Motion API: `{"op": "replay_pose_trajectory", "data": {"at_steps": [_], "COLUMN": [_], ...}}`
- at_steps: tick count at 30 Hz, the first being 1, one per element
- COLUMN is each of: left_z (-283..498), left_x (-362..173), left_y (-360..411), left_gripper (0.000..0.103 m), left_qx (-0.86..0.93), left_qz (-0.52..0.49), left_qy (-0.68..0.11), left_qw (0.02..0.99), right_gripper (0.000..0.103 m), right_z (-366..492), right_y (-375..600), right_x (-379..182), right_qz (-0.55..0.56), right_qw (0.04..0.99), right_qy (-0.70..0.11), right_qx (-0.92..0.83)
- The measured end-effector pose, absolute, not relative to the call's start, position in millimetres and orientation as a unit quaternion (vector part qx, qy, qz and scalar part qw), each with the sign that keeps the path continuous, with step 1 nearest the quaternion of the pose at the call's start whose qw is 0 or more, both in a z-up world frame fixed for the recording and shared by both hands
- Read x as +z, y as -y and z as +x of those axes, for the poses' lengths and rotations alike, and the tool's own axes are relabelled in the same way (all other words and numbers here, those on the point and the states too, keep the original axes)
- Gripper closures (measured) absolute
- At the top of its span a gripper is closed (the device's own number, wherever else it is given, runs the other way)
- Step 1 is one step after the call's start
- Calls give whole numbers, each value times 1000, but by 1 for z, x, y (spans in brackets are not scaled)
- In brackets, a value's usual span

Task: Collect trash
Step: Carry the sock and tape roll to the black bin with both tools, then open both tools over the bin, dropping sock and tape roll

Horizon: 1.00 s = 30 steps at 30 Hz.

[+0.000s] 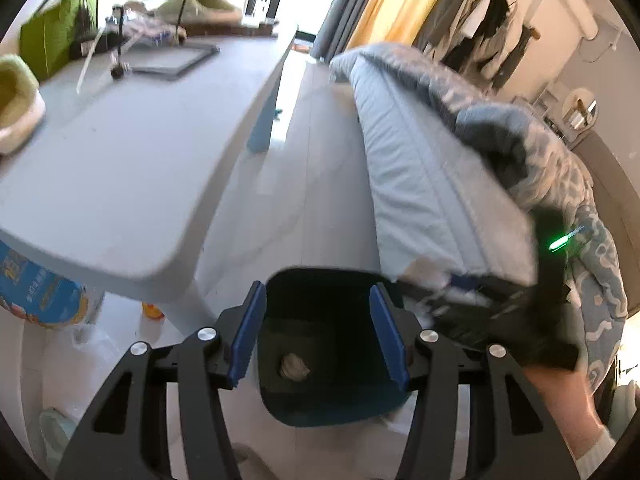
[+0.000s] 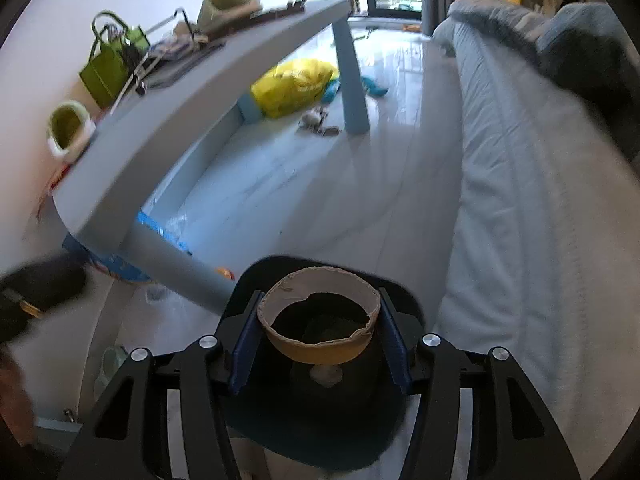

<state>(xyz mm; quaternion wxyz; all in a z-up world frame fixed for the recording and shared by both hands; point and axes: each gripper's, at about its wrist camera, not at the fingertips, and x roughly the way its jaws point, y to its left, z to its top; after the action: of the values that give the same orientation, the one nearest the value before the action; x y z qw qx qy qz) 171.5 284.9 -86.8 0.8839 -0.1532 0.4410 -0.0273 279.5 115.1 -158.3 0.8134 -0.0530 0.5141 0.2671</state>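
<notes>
- Two grippers over one dark bin (image 1: pixel 332 352), both wrist views looking down into it.
- Left gripper (image 1: pixel 318 334): blue pads (image 1: pixel 249 332) spread wide, nothing between them; bin mouth framed in the gap.
- Crumpled wad of paper (image 1: pixel 295 366) lying on the bin floor, at about 6 o'clock from the left gripper's midpoint.
- Right gripper (image 2: pixel 319 332): clamped on a brown cardboard ring (image 2: pixel 320 318), pads pressed to its sides at 9 and 3 o'clock, ring held directly above the bin (image 2: pixel 320 436).
- Same pale wad (image 2: pixel 326 376) visible below the ring.
- Grey table (image 2: pixel 160 136) at 10 o'clock, green bag (image 2: pixel 110 72) on top.
- Yellow bag (image 2: pixel 292 86) on the floor beneath the table, at 12 o'clock.
- Bed with pale cover (image 2: pixel 520 200) at 2 o'clock.
</notes>
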Motion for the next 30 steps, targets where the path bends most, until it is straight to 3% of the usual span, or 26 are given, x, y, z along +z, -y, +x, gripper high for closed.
{"op": "replay_pose_trajectory", "data": {"at_steps": [10, 20, 21, 23, 30], "left_z": [171, 171, 171, 172, 173], "left_x": [-57, -34, -34, -32, -19], "left_y": [-273, -263, -262, -259, -245], "left_gripper": [71, 74, 74, 74, 74], "left_qx": [-26, -31, -32, -34, -37], "left_qz": [-113, -121, -121, -120, -111], "left_qy": [-403, -375, -374, -373, -355], "left_qw": [908, 919, 919, 919, 927], "right_gripper": [47, 46, 43, 28, 27], "right_z": [261, 242, 241, 240, 237], "right_y": [-147, -155, -155, -153, -137], "right_x": [-212, -228, -229, -227, -188], "right_qz": [-117, -142, -143, -141, -120], "right_qw": [774, 751, 749, 749, 772], "right_qy": [-557, -570, -570, -568, -531], "right_qx": [277, 302, 306, 312, 330]}}
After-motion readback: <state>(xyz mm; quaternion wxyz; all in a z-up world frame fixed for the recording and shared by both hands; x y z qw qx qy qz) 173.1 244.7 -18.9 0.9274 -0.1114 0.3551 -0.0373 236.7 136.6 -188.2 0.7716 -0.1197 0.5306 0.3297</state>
